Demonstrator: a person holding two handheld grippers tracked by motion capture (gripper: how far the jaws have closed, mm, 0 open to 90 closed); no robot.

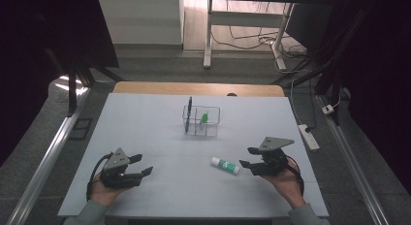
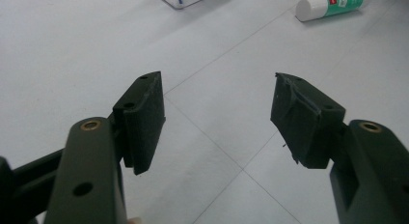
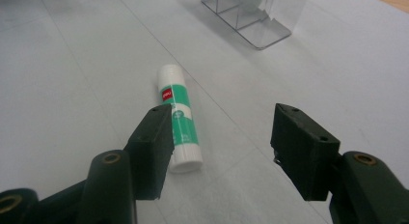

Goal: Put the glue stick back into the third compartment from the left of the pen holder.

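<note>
Black right tongs (image 3: pixel 219 151) stand wide apart with nothing between them, held low over the white surface (image 1: pixel 145 137). The green-and-white glue stick (image 3: pixel 178 118) lies flat on that surface just past the tongs' left jaw and a little to that side of their gap, not within it. In the right gripper view its long axis runs nearly straight away from the tongs, one white end close by the jaw and the other end pointing off toward the clear plastic organizer (image 3: pixel 255 16).

In the high view the right tongs (image 1: pixel 248 157) sit just to the right of the glue stick (image 1: pixel 225 165), while the left tongs (image 1: pixel 141 164), likewise wide open and empty, are well apart from it on its far side. So the right hand looks the better placed for the pick-up, though it would probably need a turn to close across the stick's width. Farther back than the glue stick stands the organizer (image 1: pixel 201 120), with a blue pen (image 1: pixel 189 108) upright in it.
</note>
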